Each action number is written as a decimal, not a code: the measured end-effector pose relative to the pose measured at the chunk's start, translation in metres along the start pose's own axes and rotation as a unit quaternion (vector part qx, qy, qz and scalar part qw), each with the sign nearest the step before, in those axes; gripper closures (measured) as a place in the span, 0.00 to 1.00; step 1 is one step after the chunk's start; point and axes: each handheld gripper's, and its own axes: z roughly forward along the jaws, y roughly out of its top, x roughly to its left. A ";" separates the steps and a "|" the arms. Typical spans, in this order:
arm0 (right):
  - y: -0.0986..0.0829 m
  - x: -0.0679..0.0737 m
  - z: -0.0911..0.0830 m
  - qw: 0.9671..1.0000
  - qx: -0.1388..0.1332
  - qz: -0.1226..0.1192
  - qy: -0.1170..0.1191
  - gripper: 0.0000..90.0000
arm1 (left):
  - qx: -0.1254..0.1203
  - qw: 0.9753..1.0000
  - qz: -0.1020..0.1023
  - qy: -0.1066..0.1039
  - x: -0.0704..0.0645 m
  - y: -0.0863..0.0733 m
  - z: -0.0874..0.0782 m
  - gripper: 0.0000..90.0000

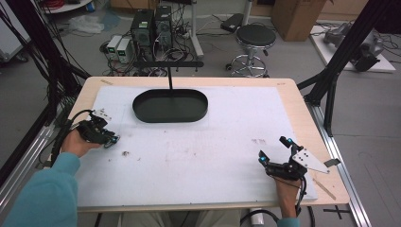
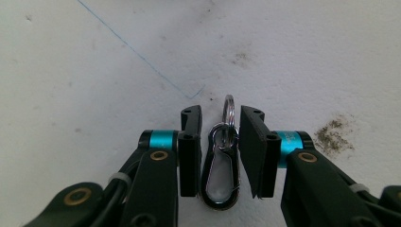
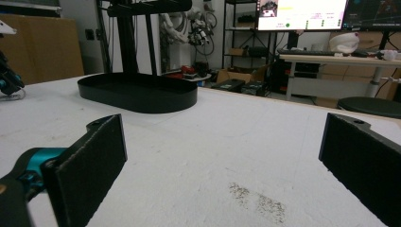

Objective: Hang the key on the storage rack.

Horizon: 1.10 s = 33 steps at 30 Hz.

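Note:
A silver carabiner clip (image 2: pixel 222 142) with a key ring (image 2: pixel 229 106) at its far end lies on the white table sheet (image 1: pixel 198 142). My left gripper (image 2: pixel 221 113) has its two black pads pressed against the clip's sides, one on each side. From above, the left gripper (image 1: pixel 112 140) sits low at the table's left edge, with the clip a small glint at its tip. My right gripper (image 1: pixel 273 147) rests near the front right corner, wide open, with nothing between its pads (image 3: pixel 94 151).
A black oval tray (image 1: pixel 142 113) stands at the back middle of the table, with a thin post and crossbar (image 1: pixel 169 64) rising behind it. Dirty smudges mark the sheet. A stool (image 1: pixel 255 38) and electronics stand on the floor beyond the table.

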 end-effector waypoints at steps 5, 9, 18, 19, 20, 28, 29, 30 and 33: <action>0.000 0.000 0.000 1.000 0.000 0.000 0.000 0.01 | 0.001 1.000 0.001 -0.005 -0.001 0.000 0.001 0.84; 0.000 0.000 0.000 1.000 0.001 -0.002 -0.001 0.01 | 0.001 1.000 0.000 -0.004 0.000 0.000 0.001 0.85; 0.000 0.000 0.000 1.000 0.001 -0.001 -0.001 0.01 | -0.002 1.000 -0.002 -0.005 0.000 0.000 0.001 0.89; 0.000 0.000 0.000 1.000 0.001 -0.002 -0.001 0.01 | -0.001 1.000 -0.002 -0.005 0.000 0.000 0.001 0.89; 0.000 0.000 0.000 1.000 0.001 -0.001 -0.001 0.01 | -0.001 1.000 -0.002 -0.006 0.000 0.000 0.001 0.90; 0.000 0.000 0.000 1.000 0.001 -0.002 -0.001 0.01 | -0.001 1.000 -0.003 -0.006 0.000 0.000 0.001 0.91; 0.000 0.000 0.000 1.000 0.002 -0.002 -0.001 0.01 | -0.002 1.000 -0.003 -0.007 0.000 0.000 0.001 0.91; 0.000 0.000 0.000 1.000 0.001 -0.002 -0.001 0.01 | -0.001 1.000 -0.003 -0.007 0.000 0.000 0.001 0.91; 0.000 0.000 0.000 1.000 0.002 -0.002 -0.002 0.01 | -0.002 1.000 -0.003 -0.008 0.000 0.000 0.000 0.93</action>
